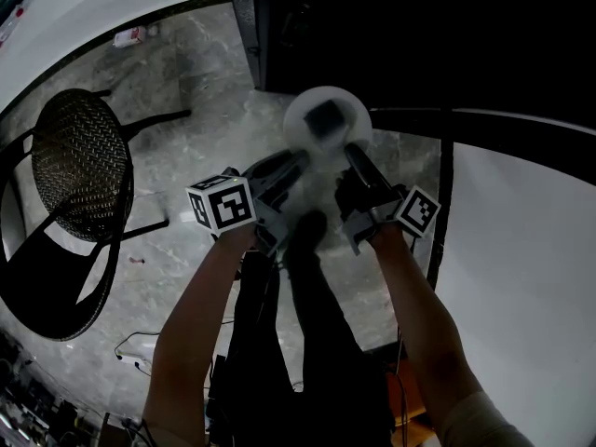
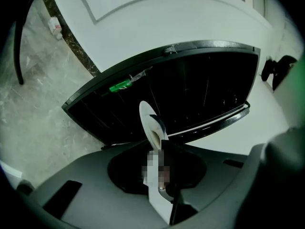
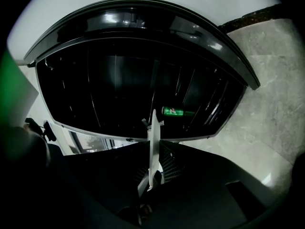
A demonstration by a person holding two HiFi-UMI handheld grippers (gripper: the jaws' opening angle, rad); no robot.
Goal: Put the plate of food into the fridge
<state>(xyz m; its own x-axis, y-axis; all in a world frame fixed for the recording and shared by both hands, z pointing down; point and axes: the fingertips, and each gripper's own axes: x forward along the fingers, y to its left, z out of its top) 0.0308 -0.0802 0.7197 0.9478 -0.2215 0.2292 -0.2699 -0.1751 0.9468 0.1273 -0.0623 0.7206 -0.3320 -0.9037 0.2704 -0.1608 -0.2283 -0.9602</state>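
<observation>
Left claw [image 2: 160,144] and right claw [image 3: 151,147] are both pinching the plate [image 1: 305,110] by its rim, one each side. Plate is held in the air, dark food [image 1: 326,119] on top, just in front of the open fridge [image 3: 119,80] — green can [image 3: 178,112] on a shelf inside.

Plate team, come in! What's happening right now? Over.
Both shut on plate rim: left gripper, right gripper. Plate held up before fridge, not inside yet. Green can inside; fridge open or not, unclear.
</observation>
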